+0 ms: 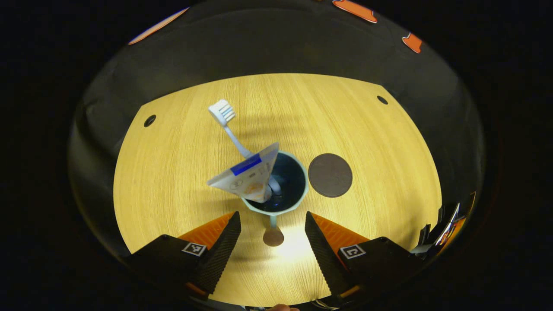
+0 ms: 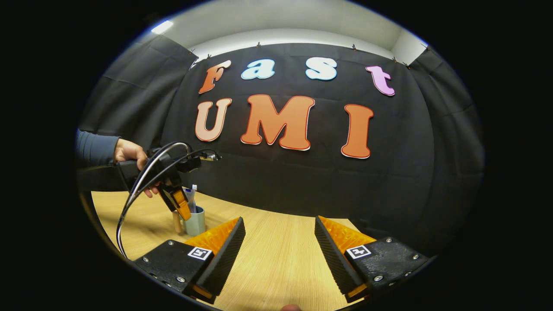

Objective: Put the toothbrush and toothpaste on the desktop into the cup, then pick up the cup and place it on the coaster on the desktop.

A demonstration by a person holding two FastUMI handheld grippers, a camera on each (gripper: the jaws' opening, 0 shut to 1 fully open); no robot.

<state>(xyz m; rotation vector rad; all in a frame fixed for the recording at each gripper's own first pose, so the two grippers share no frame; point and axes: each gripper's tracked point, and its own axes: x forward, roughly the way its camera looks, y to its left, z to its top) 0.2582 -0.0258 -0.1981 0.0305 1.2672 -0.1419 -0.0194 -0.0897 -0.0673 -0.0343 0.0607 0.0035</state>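
The cup [image 1: 276, 185], a pale teal one, stands upright on the wooden desk [image 1: 173, 181], and we take it as our landmark. The toothbrush [image 1: 229, 125] and toothpaste [image 1: 248, 175] already stand in it, both leaning toward the same side and jutting well above the rim. The dark round coaster [image 1: 330, 175] lies flat just beside the cup, on the side away from that lean, not touching it. Our left gripper [image 1: 272, 235] hangs above and near the cup, its jaws open and holding nothing, with the cup's handle [image 1: 273, 233] between the fingertips. Our right gripper [image 2: 280, 239] sits low over the desk, well apart from the cup, jaws open and empty. We judge the lift to be next. The tall, one-sided load could tip the cup if we grip off centre or knock the rim, and a loose hold on the small handle could let it swing or slip before reaching the coaster.
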